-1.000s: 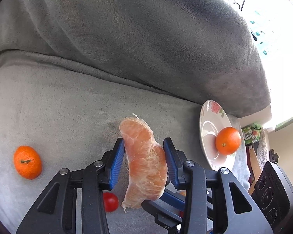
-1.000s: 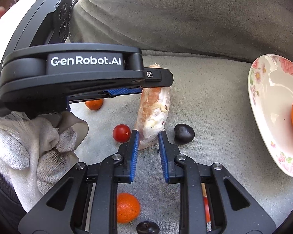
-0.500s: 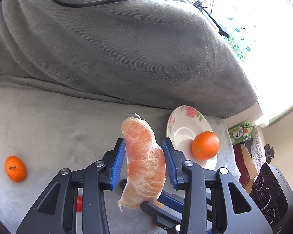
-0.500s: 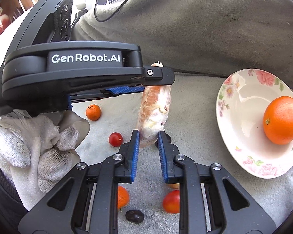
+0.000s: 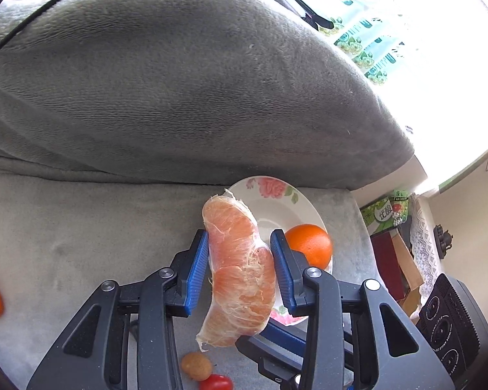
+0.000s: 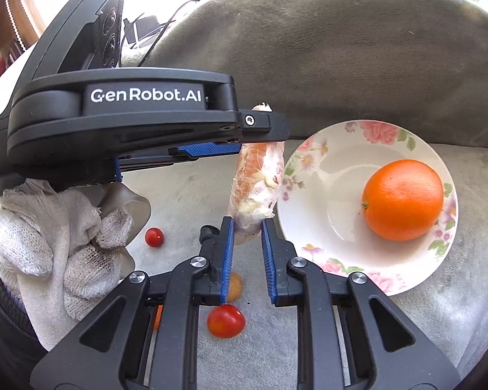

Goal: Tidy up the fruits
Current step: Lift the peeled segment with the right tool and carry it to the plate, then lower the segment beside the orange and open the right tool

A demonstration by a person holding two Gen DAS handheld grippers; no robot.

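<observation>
White "GenRobot.AI" lettering on the left gripper body

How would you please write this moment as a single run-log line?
left tool: shut on peeled citrus segment | right tool: shut on its lower end | plate: holds orange | segment not yet on plate
</observation>
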